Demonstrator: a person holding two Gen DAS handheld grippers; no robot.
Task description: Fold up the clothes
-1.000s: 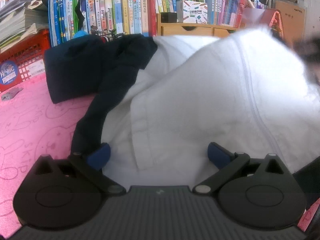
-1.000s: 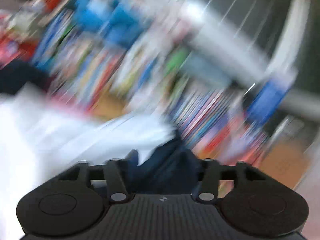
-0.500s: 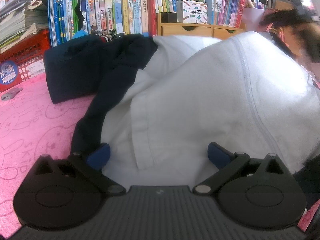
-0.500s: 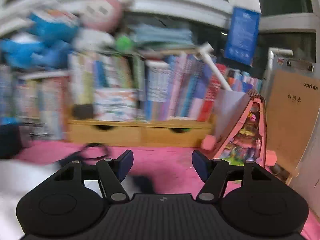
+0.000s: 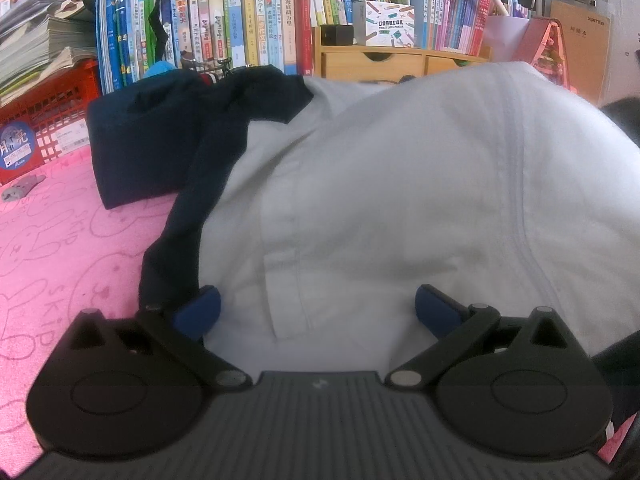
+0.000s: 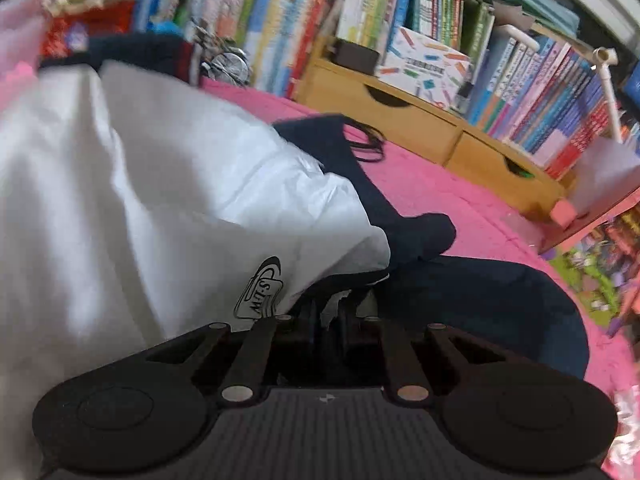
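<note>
- Shirt point(image 5: 400, 184) lies bunched on the pink cloth point(image 5: 60, 232), near my left gripper point(image 5: 316, 312), whose fingers stay spread wide over it.
- My right gripper point(image 6: 340, 312), open and aimed at the shelves half a second ago, now pinches the shirt's hem; next fold can start.

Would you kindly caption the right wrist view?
Right gripper shut on the white shirt at its navy edge, over the pink cover.

The right tongs point(image 6: 334, 312), empty before, now pinch the shirt point(image 6: 160, 208).

Even indoor light, fisheye-bent edges — right view perhaps motion-blurred, left view sharp.
</note>
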